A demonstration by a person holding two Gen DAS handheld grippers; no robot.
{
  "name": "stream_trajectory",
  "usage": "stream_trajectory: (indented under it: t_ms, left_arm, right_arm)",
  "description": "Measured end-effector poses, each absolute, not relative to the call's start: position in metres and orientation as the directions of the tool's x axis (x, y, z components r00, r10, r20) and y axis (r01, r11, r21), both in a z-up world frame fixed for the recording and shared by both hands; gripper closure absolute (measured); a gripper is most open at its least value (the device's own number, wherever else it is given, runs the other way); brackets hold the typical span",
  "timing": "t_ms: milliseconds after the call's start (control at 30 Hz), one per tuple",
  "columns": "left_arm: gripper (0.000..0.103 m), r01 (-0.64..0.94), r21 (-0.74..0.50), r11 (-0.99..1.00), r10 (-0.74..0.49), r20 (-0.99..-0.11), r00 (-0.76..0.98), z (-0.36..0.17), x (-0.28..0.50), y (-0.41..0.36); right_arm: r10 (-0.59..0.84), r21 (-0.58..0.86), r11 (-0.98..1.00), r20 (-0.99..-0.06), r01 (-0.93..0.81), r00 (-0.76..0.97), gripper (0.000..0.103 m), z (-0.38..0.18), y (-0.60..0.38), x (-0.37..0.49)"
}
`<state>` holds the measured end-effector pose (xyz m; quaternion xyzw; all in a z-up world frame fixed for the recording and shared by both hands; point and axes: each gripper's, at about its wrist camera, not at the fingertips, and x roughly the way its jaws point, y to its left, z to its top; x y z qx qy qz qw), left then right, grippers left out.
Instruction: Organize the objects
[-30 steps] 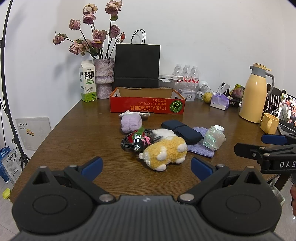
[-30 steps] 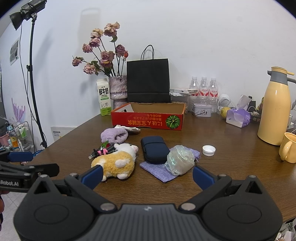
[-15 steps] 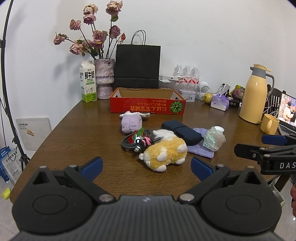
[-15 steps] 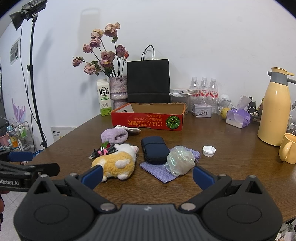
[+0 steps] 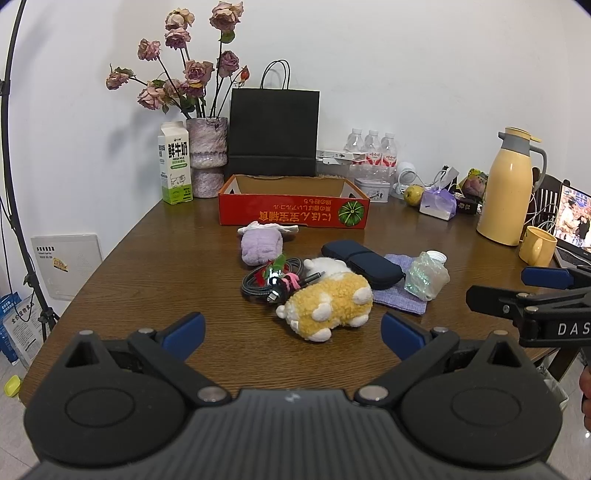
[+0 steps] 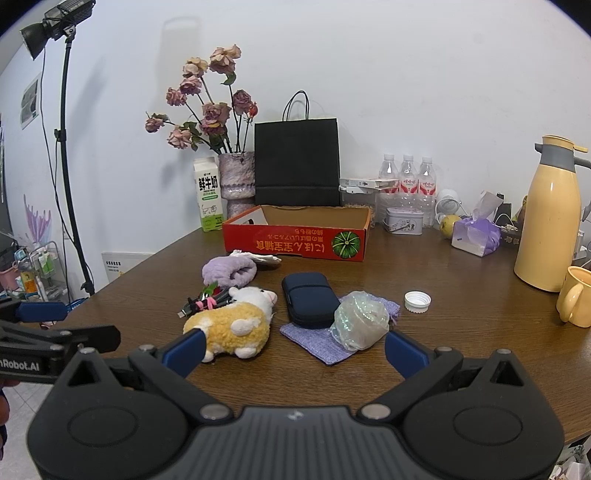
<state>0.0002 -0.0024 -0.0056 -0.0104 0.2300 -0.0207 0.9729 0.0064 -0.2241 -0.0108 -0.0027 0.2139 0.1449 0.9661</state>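
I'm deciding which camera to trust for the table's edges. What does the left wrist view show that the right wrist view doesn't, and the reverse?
Only the left wrist view shows the laptop screen at the far right and the coiled cable in full. Only the right wrist view shows the studio light on its stand and the white bottle cap lying apart on the table. Both show the red cardboard box, yellow plush toy, navy case, purple cloth and yellow thermos. Both grippers are open and empty.

Bright even light, sharp, fisheye-curved edges
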Motion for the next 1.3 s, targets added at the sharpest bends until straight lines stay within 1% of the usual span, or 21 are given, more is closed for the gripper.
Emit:
stream_trajectory:
  t_ms: [900, 1300]
  left_arm:
    - [0.0, 0.04, -0.032, 0.999, -0.05, -0.45, 0.892, -0.011, 0.0, -0.005]
    - [0.0, 0.056, -0.037, 0.998, -0.067, -0.473, 0.879, -0.023, 0.01, -0.007]
  right_arm:
    - [0.278, 0.056, 0.958, -0.413, -0.281, 0.867, 0.0, -0.013, -0.224, 0.006]
    - [0.261, 0.052, 0.964, -0.407, -0.262, 0.875, 0.0, -0.024, -0.233, 0.014]
